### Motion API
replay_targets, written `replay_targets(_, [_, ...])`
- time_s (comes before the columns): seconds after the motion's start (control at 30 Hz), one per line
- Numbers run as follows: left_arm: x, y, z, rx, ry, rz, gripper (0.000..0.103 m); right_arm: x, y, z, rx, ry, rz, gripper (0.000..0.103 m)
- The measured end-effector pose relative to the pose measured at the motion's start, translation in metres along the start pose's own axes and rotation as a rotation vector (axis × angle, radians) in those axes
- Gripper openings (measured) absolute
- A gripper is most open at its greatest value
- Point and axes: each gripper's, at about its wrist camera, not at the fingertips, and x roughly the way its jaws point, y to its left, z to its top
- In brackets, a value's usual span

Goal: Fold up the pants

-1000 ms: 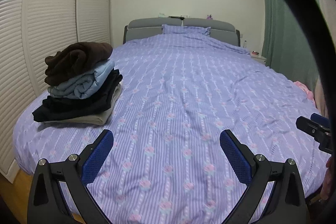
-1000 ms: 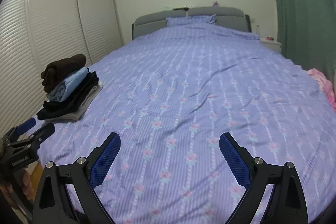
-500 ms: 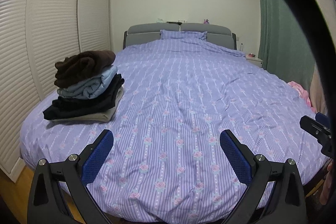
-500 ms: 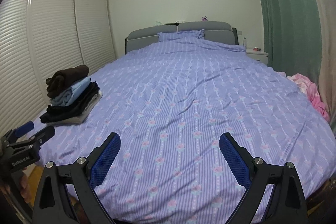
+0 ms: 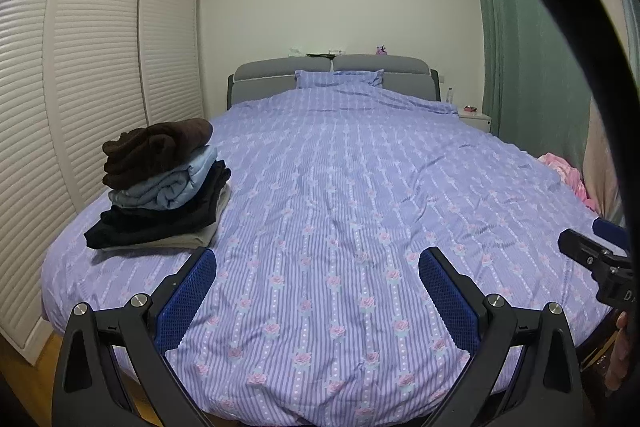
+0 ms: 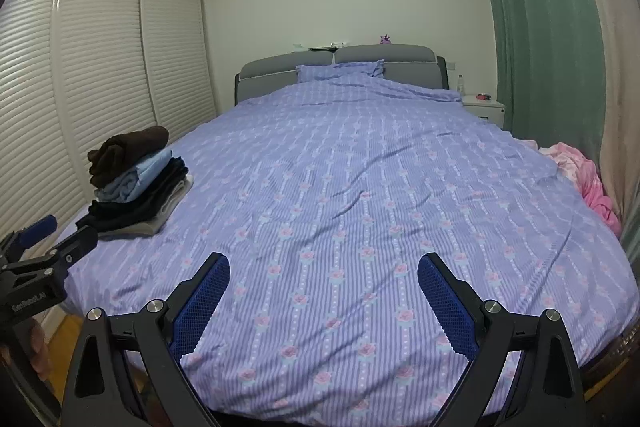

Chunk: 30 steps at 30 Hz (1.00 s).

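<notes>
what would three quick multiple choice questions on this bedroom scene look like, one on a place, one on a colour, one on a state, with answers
1. Where is the stack of folded clothes?
A. at the left edge of the bed
B. on the pillow
C. on the nightstand

2. What colour is the top garment of the stack?
A. pink
B. dark brown
C. white

3. How do the left gripper and right gripper stand?
A. both shut on cloth
B. one open, one shut
C. both open and empty

Answers:
1. A, the stack rests on the purple bedspread beside the louvred wardrobe doors.
2. B, a dark brown piece lies on a light blue one.
3. C, each pair of blue pads is spread wide with only bedspread between them.
</notes>
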Motion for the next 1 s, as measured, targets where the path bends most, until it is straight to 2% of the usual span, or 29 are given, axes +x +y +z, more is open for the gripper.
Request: replay_targets(1.0, [-0.0032, -0.0008, -0.001, -0.007, 0.006, 0.018, 0.103, -0.0009, -0.0007, -0.0002, 0.006, 0.01, -0.009, 0.096])
